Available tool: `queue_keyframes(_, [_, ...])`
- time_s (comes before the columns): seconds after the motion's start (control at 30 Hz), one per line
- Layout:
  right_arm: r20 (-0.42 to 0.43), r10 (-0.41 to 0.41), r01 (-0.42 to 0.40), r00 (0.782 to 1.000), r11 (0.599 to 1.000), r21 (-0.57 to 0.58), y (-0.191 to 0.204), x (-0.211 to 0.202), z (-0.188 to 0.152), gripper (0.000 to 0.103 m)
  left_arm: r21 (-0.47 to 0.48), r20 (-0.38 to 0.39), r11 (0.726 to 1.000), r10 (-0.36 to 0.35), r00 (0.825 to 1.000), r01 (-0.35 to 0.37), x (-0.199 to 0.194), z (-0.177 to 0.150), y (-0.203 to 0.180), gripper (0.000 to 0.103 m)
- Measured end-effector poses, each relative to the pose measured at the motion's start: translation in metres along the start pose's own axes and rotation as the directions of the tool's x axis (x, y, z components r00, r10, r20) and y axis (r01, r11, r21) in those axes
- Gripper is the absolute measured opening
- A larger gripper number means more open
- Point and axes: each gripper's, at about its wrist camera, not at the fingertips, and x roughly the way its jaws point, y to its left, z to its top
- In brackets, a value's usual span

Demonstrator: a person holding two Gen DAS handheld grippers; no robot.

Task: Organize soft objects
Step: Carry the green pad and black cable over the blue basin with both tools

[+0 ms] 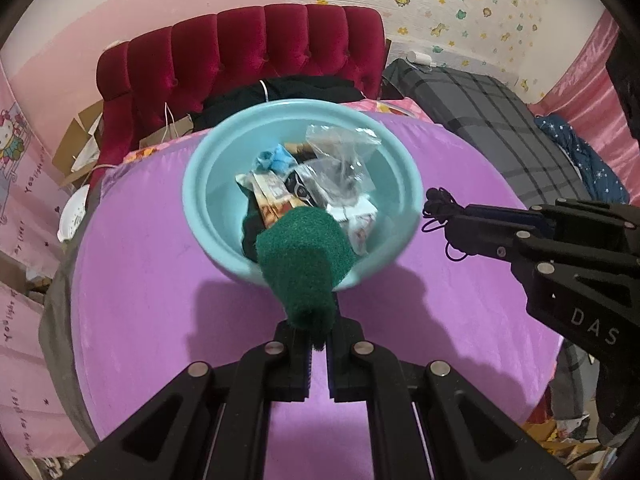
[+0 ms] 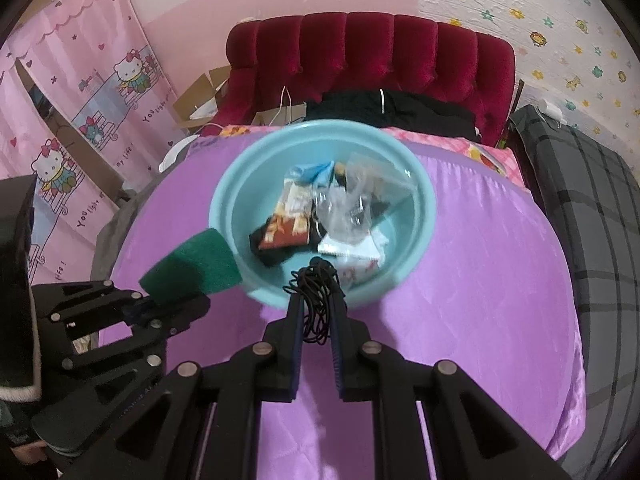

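A light blue basin (image 1: 208,200) (image 2: 420,216) sits on the purple bedspread (image 1: 152,288) (image 2: 480,300) and holds packets, a clear plastic bag (image 1: 340,152) (image 2: 360,200) and a dark cloth. My left gripper (image 1: 318,344) (image 2: 160,304) is shut on a green scouring pad (image 1: 308,264) (image 2: 192,268), held at the basin's near rim. My right gripper (image 2: 318,280) (image 1: 436,208) is shut on a bundle of black elastic hair ties (image 2: 316,300) (image 1: 440,200), held at the basin's near right rim.
A red tufted headboard (image 1: 240,52) (image 2: 368,52) stands behind the bed with black clothing (image 1: 288,92) (image 2: 400,108) below it. A grey plaid blanket (image 1: 500,128) (image 2: 592,208) lies to the right. Cardboard boxes (image 1: 80,140) (image 2: 200,96) and pink curtains stand on the left.
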Motion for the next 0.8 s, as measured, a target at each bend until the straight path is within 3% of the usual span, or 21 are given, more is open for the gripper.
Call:
queue_keyframes(0.37, [0.0,0.005,-0.005,1.0,0.999,0.033,-0.001,0.042,0.058,0.013,-0.004,-0.022,1.0,-0.013,1.0,0.012,0.037,0.048,0.026,0.005])
queue_keyframes(0.8, [-0.018,0.012,-0.01,1.0,0.995,0.1,-0.018,0.096,0.1,0.014,-0.015,-0.042,1.0,-0.026,0.999,0.025,0.087,0.087,0.046,0.005])
